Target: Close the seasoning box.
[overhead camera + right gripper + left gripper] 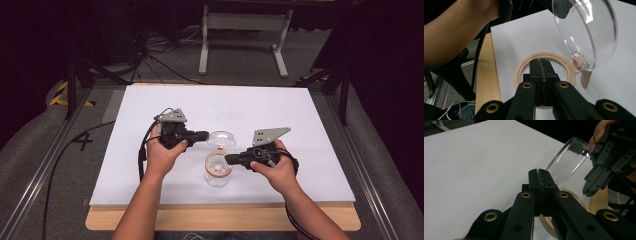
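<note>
Clear lid (221, 138) between both claws

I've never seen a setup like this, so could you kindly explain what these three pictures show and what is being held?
A person sits at a white table holding a black two-jaw gripper in each hand. The high view looks down from above; the other two pictures come from cameras riding on each gripper.

Between them is a clear glass jar with a tan wooden ring rim and a hinged clear domed lid, swung open. The left gripper is shut on the lid's edge. The right gripper is shut on the rim, steadying the jar.
</note>
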Action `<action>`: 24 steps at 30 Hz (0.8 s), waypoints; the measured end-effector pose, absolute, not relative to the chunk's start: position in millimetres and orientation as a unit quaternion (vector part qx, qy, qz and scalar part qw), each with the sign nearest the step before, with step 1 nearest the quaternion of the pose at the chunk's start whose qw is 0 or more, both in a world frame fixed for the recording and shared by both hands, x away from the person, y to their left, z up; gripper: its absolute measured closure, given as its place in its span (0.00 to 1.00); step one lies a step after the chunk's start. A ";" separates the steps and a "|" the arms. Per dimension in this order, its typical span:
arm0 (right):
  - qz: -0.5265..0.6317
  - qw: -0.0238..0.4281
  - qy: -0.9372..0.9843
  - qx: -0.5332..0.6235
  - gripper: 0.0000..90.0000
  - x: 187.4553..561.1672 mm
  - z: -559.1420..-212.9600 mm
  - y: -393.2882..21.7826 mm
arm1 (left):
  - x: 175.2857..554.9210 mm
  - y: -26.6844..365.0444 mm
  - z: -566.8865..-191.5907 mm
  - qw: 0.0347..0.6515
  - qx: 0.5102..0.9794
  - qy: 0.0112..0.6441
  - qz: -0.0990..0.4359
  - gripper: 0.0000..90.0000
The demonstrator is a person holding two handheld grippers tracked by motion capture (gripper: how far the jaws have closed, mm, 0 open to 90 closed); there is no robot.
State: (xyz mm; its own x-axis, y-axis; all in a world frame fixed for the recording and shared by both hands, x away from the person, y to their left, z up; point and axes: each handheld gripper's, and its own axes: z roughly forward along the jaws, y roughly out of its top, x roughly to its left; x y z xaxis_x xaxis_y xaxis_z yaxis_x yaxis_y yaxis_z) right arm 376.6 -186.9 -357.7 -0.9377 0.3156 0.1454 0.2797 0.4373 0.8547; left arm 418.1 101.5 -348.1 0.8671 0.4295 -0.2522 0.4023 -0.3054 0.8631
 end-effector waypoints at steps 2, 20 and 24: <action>0.500 0.017 0.848 0.175 1.00 376.7 -357.5 -187.3 | 417.4 101.7 -347.5 0.525 0.812 0.255 0.006 1.00; 0.488 0.002 0.856 0.171 1.00 373.1 -358.0 -187.7 | 412.2 111.1 -339.8 0.502 0.825 0.258 0.012 0.98; 0.475 -0.006 0.863 0.170 1.00 372.2 -360.3 -187.7 | 412.6 114.0 -339.0 0.492 0.830 0.263 0.014 0.97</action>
